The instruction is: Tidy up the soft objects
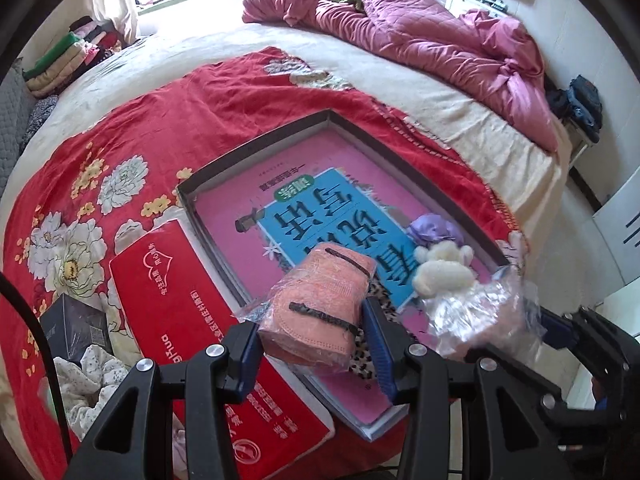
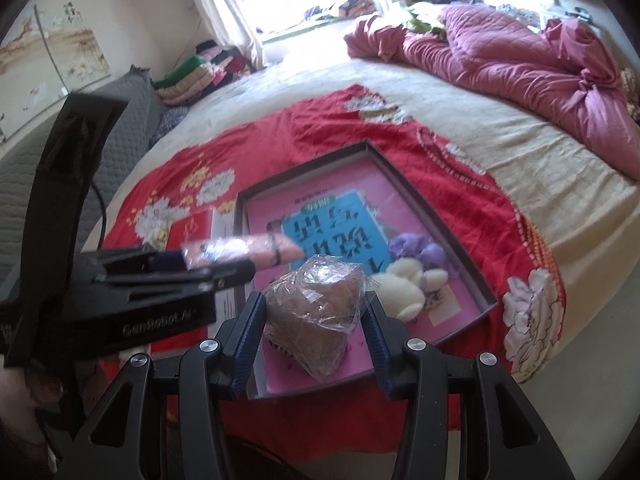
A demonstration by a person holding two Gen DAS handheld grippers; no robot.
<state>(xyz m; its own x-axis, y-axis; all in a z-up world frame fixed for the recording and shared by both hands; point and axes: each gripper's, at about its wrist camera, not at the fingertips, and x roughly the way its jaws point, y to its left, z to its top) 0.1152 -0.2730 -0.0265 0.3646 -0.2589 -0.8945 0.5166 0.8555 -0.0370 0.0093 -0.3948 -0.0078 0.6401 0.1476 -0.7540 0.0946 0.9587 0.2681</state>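
My left gripper (image 1: pixel 310 332) is shut on an orange-pink folded cloth in clear wrap (image 1: pixel 320 304), held above the near end of a shallow box (image 1: pixel 256 148) lined with a pink and blue book. It also shows in the right wrist view (image 2: pixel 256 254). My right gripper (image 2: pixel 314 320) is shut on a brown soft item in crinkly clear plastic (image 2: pixel 316 316), held above the box's near edge; that item shows in the left wrist view (image 1: pixel 476 316). A white plush toy (image 1: pixel 440 272) and a purple fabric piece (image 1: pixel 434 230) lie inside the box.
The box sits on a red floral blanket (image 1: pixel 160 120) on the bed. A red flat package (image 1: pixel 192 320), a black box (image 1: pixel 74 324) and white patterned cloth (image 1: pixel 88 384) lie at left. A crumpled pink quilt (image 1: pixel 420 36) lies at the far side.
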